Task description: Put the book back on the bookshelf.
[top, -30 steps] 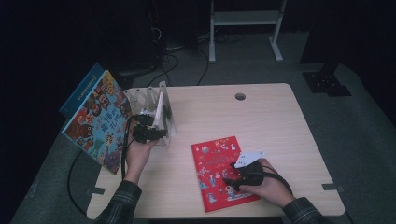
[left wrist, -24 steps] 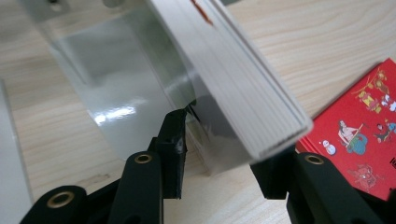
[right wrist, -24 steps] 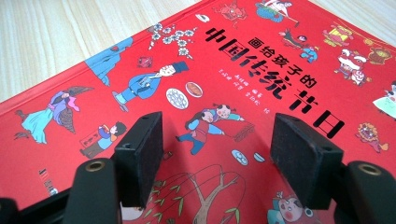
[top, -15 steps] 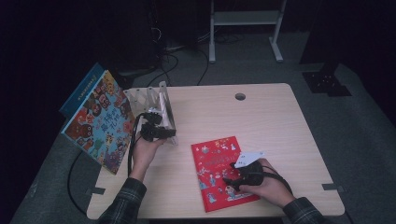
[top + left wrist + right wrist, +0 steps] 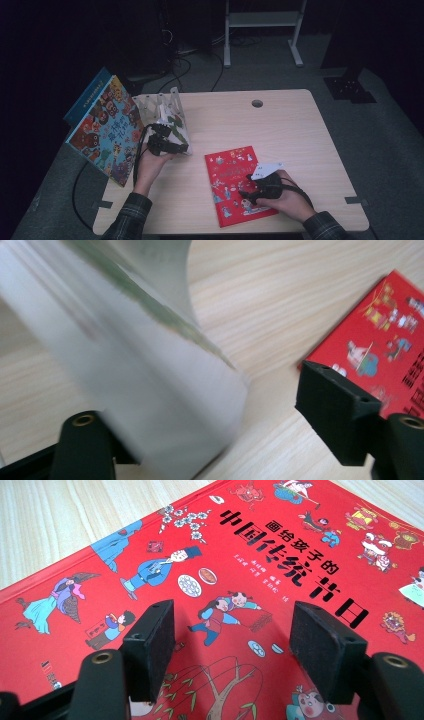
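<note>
Wooden table in a dark room. Left gripper at 9 o'clock, jaws just opening off a blurred book in the rack. Right gripper is hovering open over the red book at 5 o'clock.

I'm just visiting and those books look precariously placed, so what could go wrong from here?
The left gripper has just been opening beside the book in the white rack; its jaws now stand apart, so that leaning book might tip or slide out. The big colourful book overhangs the table's left edge and could fall if nudged. The right gripper hovers open over the red book; gripping its flat cover may simply push it across the table.
</note>
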`<state>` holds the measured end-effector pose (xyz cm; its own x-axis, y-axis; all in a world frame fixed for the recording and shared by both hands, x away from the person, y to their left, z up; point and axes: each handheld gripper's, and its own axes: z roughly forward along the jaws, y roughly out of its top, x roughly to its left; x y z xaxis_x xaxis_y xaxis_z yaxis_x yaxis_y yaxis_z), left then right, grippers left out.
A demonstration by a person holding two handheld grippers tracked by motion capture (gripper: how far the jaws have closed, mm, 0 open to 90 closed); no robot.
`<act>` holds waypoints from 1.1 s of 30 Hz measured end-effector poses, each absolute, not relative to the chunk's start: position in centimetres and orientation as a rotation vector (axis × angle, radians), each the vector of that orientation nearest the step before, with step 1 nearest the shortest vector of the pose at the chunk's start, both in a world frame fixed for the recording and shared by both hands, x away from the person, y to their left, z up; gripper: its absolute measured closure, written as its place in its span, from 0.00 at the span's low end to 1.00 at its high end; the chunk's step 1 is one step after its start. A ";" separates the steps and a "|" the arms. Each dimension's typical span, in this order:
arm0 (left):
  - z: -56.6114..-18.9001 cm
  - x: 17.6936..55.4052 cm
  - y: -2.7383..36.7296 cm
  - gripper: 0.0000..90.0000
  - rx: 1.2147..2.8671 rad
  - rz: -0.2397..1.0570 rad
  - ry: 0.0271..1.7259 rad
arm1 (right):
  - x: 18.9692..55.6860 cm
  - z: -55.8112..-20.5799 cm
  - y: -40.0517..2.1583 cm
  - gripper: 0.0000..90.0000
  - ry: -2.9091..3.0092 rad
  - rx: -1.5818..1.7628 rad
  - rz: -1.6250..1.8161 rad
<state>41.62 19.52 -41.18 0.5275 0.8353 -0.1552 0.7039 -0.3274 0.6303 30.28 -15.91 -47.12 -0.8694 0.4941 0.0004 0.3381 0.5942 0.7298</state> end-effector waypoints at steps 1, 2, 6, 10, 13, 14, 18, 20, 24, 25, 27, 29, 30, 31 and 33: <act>-41.2 41.5 19.7 0.29 2.108 0.259 1.235 | 30.3 -47.1 -15.9 0.37 2.619 0.696 1.137; -41.2 41.4 19.8 0.29 2.100 0.257 1.232 | 30.3 -47.1 -15.9 0.37 2.619 0.696 1.137; -41.2 41.2 19.8 0.28 2.111 0.265 1.226 | 30.3 -47.1 -15.9 0.37 2.620 0.696 1.137; -41.2 40.6 20.0 0.25 2.130 0.274 1.217 | 30.3 -47.1 -15.9 0.37 2.619 0.693 1.136; -41.2 39.9 20.3 0.24 2.150 0.281 1.201 | 30.3 -47.1 -15.9 0.37 2.620 0.692 1.137; -41.3 39.6 20.4 0.22 2.152 0.277 1.200 | 30.3 -47.1 -15.9 0.37 2.620 0.692 1.138; -41.5 38.7 20.7 0.20 2.181 0.280 1.170 | 30.3 -47.1 -15.9 0.37 2.620 0.692 1.136; -41.7 38.2 20.8 0.18 2.189 0.270 1.152 | 30.3 -47.1 -15.9 0.37 2.620 0.693 1.136; -42.3 37.0 20.6 0.12 2.203 0.280 1.080 | 30.3 -47.1 -15.9 0.37 2.620 0.693 1.135; -42.5 36.8 20.5 0.11 2.212 0.291 1.053 | 30.3 -47.1 -15.9 0.37 2.620 0.693 1.135; -42.8 36.1 20.1 0.10 2.223 0.312 1.031 | 30.3 -47.1 -15.9 0.37 2.619 0.693 1.135; -43.0 35.5 19.6 0.10 2.237 0.322 1.030 | 30.3 -47.1 -15.9 0.37 2.620 0.693 1.135; -43.0 35.5 19.6 0.10 2.237 0.322 1.030 | 30.3 -47.1 -15.9 0.37 2.619 0.693 1.134; -43.2 35.0 19.1 0.09 2.268 0.306 1.014 | 30.3 -47.1 -15.9 0.37 2.620 0.693 1.134; -43.4 34.6 18.5 0.07 2.298 0.261 0.985 | 30.2 -47.1 -15.9 0.37 2.620 0.694 1.135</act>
<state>34.64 18.55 -43.37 0.7026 0.7092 -0.0586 0.5873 -0.5313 0.6106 30.24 -15.93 -47.10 -0.8689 0.4950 0.0008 0.3392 0.5943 0.7292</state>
